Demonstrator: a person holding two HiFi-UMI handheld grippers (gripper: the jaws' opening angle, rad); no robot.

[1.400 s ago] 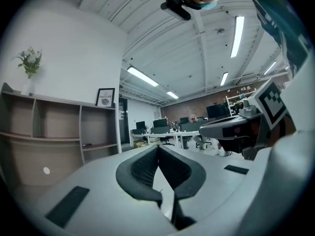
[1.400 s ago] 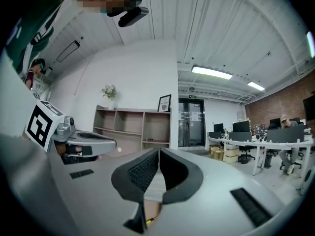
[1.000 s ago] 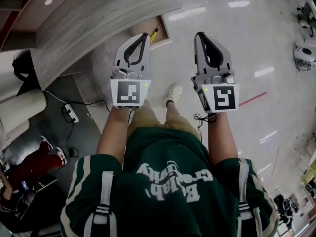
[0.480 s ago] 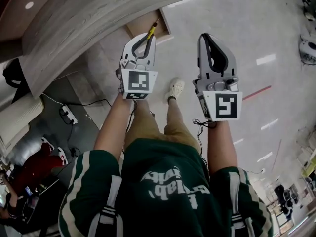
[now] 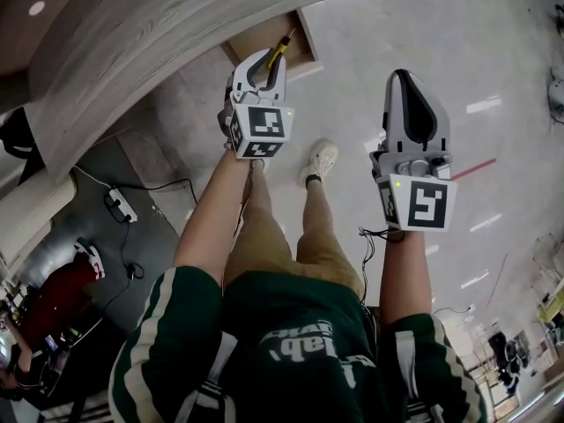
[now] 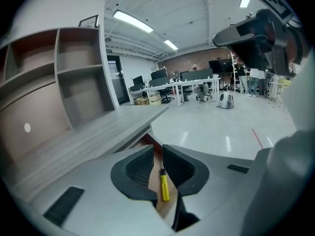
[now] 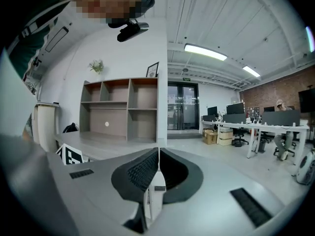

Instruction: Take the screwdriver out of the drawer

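Observation:
The yellow-handled screwdriver (image 5: 280,53) lies in the open wooden drawer (image 5: 251,42) under the grey desk top (image 5: 159,25). My left gripper (image 5: 265,57) hangs just over the drawer, pointing down at it. Its jaws have just been opening and stand a little apart with nothing gripped. In the left gripper view (image 6: 157,149) the screwdriver (image 6: 164,187) shows through the gap, farther off on the drawer floor (image 6: 166,209). My right gripper (image 5: 402,75) is held over the floor to the right, away from the drawer. Its tips meet (image 7: 158,151), with nothing between them.
The desk top (image 6: 83,141) overhangs the drawer on the left, with a shelf unit (image 6: 64,77) behind it. A power strip (image 5: 123,204) and cable lie on the floor under the desk. The person's shoe (image 5: 320,160) stands just below the drawer in the head view.
Both grippers have sunk. The left one moved toward the drawer and now hangs over the screwdriver with its jaws parted. The right one drifted right, still shut.

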